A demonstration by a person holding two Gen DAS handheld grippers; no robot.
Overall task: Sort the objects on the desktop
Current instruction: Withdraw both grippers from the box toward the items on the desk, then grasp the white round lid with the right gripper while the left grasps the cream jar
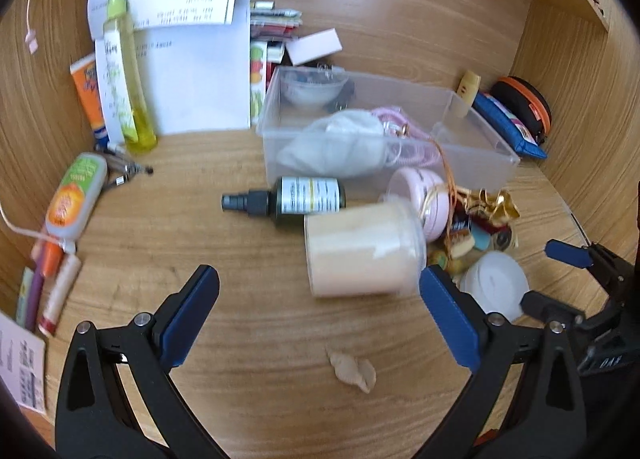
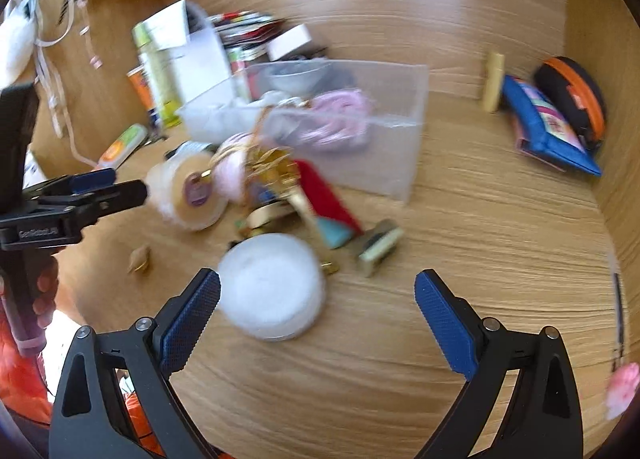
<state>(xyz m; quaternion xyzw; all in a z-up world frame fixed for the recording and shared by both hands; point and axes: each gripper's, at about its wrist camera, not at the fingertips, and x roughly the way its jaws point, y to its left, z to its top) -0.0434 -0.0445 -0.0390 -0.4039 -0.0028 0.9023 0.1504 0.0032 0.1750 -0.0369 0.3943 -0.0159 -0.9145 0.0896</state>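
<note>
A clear plastic bin (image 1: 476, 163) (image 2: 396, 163) on the wooden desk holds a white cloth, a pink cord and a small bowl. In front of it lie a dark spray bottle (image 1: 296, 199), a peach-filled clear jar (image 1: 364, 251) on its side, a pink round case (image 1: 424, 199), a white lidded tub (image 1: 494, 285) (image 2: 272, 283) and a heap of small trinkets (image 2: 304, 195). A small seashell (image 1: 354, 369) lies near me. My left gripper (image 1: 320, 291) is open, its right finger beside the jar. My right gripper (image 2: 318, 291) is open, with the white tub by its left finger.
Along the left wall stand a yellow-green bottle (image 1: 124, 75), white papers (image 1: 192, 59), an orange tube (image 1: 86, 95) and a glue bottle (image 1: 76, 195). A blue pouch (image 2: 548, 127) and a black-orange case (image 2: 572, 95) sit far right. A hand (image 2: 40, 295) holds the left gripper.
</note>
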